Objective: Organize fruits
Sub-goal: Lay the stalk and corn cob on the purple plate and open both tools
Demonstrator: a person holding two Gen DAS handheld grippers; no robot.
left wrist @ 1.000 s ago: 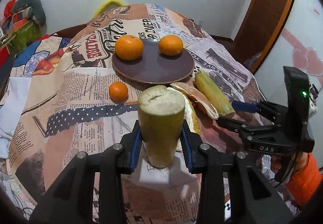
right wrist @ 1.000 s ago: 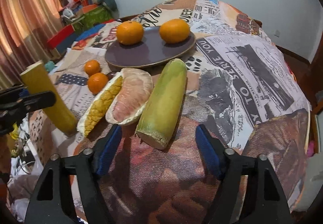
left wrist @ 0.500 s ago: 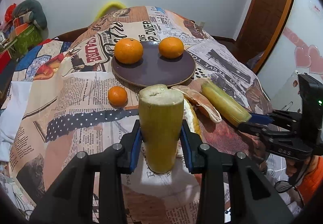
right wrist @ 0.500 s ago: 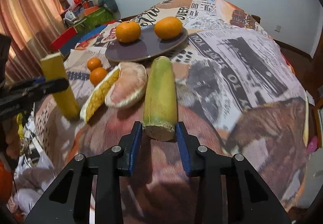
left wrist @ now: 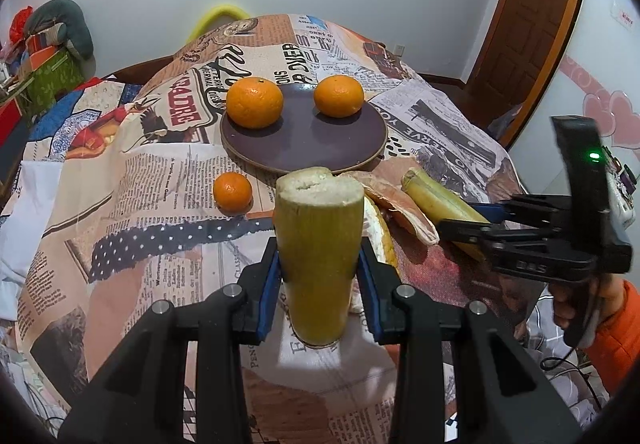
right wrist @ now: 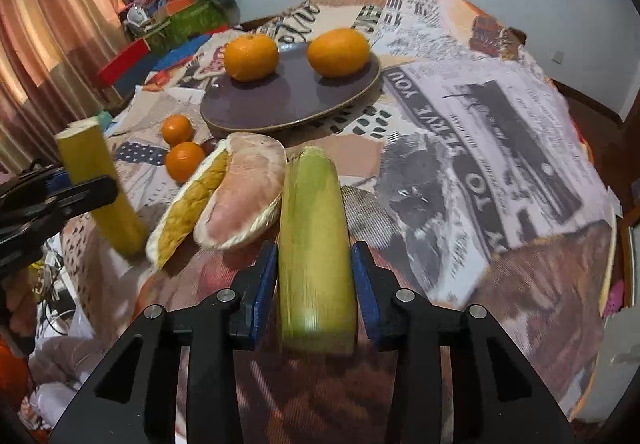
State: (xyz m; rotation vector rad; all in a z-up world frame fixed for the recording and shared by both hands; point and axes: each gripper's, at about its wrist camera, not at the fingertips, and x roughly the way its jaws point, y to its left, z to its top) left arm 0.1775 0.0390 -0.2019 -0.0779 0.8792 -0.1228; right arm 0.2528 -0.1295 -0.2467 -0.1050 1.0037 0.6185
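**Both tongs on cane pieces**

Your left tongs (left wrist: 320, 280) clamp a yellow-green sugarcane piece (left wrist: 318, 244) — it stands upright, its pale fibrous cut end on top, base on the newspaper-print cloth (left wrist: 140, 204) over the counter. Your right tongs (right wrist: 316, 284) point steeply down astride a greener cane piece (right wrist: 314, 244) lying lengthwise away from you toward the dark round plate (right wrist: 288, 100); the jaws are easing open, pads at its smooth sides. Two oranges (right wrist: 250, 56) sit on the plate, two small ones (right wrist: 184, 160) beside it — pomelo wedges (right wrist: 240, 196) lie between the canes.
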